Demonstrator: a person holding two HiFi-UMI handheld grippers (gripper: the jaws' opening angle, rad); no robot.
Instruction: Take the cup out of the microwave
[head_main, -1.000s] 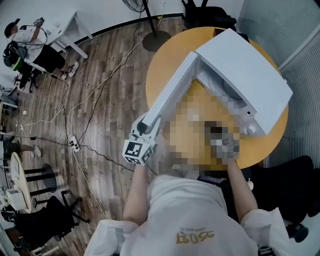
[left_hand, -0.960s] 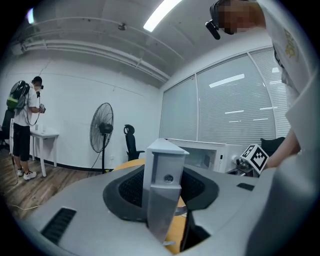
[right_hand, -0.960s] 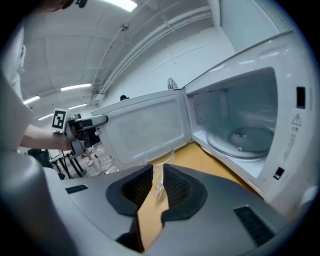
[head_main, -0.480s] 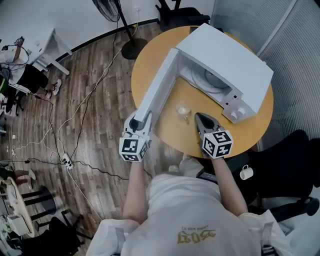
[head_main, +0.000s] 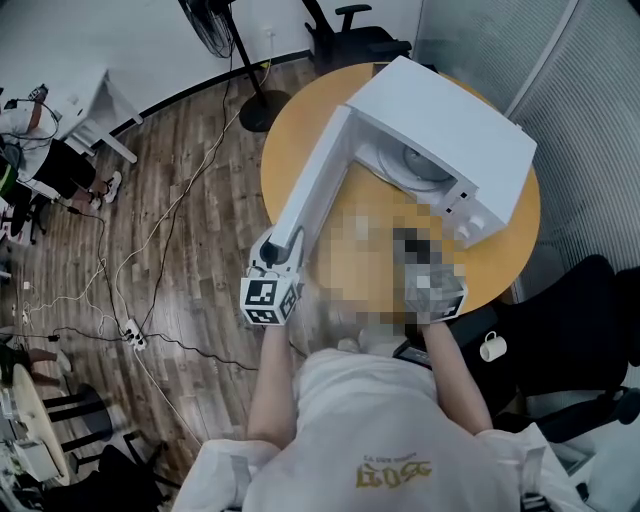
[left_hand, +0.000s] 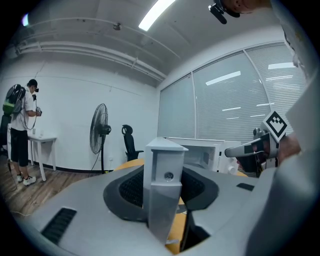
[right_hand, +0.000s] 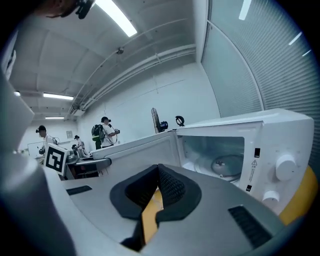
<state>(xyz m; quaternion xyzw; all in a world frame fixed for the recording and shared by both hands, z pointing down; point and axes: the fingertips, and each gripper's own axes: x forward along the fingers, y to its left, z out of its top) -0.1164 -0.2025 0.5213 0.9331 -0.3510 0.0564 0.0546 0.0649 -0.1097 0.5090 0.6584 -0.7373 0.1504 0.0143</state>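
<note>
Little has shifted across the last second in the head view: the left gripper (head_main: 285, 245) stays at the free edge of the microwave door (head_main: 315, 190), and the right gripper (right_hand: 158, 186) sits about where it was half a second ago, over the table (head_main: 288, 140) in front of the microwave (head_main: 440, 125). What has changed is what can be seen. Half a second ago a small cup stood in plain view on the table, just in front of the opening, between the door and the right gripper; that spot is now covered by a blur patch, so the cup cannot be made out

The left gripper view shows its jaws nearly closed, with the pale edge of the door pinched between the pads. That grip most likely keeps the door swung wide so the chamber stays reachable. The right gripper view shows its jaws pressed pad to pad with nothing in them, only a strip of orange table showing below. It looks level into the open chamber, where the glass turntable (right_hand: 225, 164) lies bare, with no cup on it

Judging from the bare chamber and the empty right jaws, the cup is already out and set down on the table, so the task looks all but finished. The door is still held open
</note>
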